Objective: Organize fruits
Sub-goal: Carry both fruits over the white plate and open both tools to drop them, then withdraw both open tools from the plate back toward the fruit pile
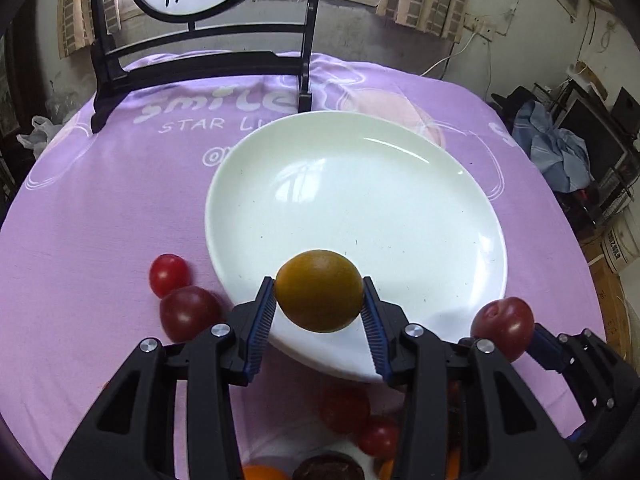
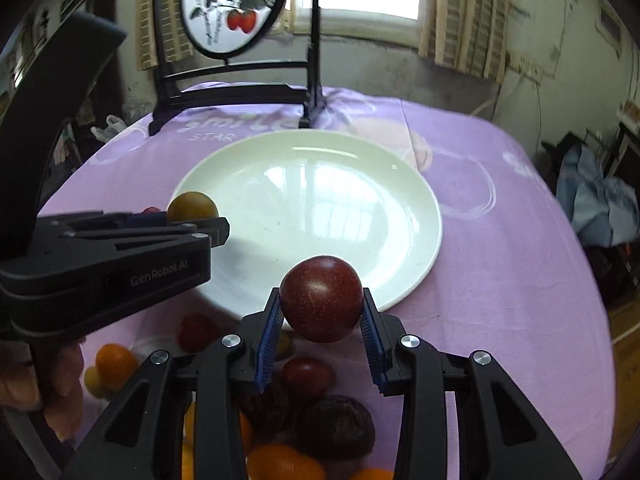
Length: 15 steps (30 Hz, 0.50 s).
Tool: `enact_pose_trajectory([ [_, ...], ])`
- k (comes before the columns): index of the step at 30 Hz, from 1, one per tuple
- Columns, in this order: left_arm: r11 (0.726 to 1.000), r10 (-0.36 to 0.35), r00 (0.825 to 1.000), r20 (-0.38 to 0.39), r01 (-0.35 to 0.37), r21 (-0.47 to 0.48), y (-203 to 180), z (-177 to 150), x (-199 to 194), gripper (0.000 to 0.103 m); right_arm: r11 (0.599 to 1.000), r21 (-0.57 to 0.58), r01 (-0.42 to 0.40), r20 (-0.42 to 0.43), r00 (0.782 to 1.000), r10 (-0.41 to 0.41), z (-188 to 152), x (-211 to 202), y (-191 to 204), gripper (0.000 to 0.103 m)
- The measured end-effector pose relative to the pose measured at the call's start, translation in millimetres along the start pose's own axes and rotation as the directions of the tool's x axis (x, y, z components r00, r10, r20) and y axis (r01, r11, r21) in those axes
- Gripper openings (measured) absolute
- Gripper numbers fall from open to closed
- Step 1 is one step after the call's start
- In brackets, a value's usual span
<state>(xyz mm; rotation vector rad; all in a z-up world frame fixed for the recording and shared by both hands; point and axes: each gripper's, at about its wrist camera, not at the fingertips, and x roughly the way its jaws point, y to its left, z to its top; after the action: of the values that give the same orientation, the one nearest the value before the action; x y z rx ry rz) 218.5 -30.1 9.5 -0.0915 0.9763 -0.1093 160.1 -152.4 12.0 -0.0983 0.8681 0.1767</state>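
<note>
An olive-brown fruit [image 1: 319,290] sits clamped in my left tongs [image 1: 319,312] above the near rim of the white plate [image 1: 400,208], a dark red plum [image 2: 321,304] clamped in my right tongs [image 2: 322,320] beside it, loose tomatoes [image 1: 169,274] on the purple cloth [image 1: 100,220].

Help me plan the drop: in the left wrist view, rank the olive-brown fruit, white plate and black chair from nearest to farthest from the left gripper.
1. Olive-brown fruit, clamped in the left gripper.
2. White plate, just beyond and beneath the fruit.
3. Black chair, at the table's far edge.
</note>
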Motion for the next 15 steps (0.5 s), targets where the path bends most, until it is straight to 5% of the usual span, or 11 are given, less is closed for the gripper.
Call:
enact_pose_trajectory([
  [2, 1.0, -0.015, 1.0, -0.018, 0.014, -0.016, -1, 1, 9, 0.049, 1.0, 0.022, -0.017, -0.001, 1.0, 0.017, -2, 9, -4, 0.048],
  [3, 1.0, -0.023, 1.0, -0.014, 0.022, -0.021, -2, 0, 10, 0.066, 1.0, 0.023, -0.013, 0.007, 1.0, 0.013, -2, 11, -6, 0.063],
  [4, 0.999, -0.026, 1.0, 0.003, 0.026, -0.022, -5, 1, 9, 0.076, 1.0, 0.02, -0.008, 0.019, 1.0, 0.008, -5, 9, -6, 0.065],
  [7, 1.0, -0.004, 0.998, 0.07, 0.003, 0.013, -13, -1, -3, 0.081, 1.0, 0.003, -0.019, 0.036, 0.999, 0.019, -7, 3, -7, 0.065],
  [15, 0.999, -0.014, 0.998, 0.06, 0.011, 0.051, -13, -26, -32, 0.095, 0.999, 0.016, -0.039, 0.048, 0.998, 0.038, -13, -16, -6, 0.075],
])
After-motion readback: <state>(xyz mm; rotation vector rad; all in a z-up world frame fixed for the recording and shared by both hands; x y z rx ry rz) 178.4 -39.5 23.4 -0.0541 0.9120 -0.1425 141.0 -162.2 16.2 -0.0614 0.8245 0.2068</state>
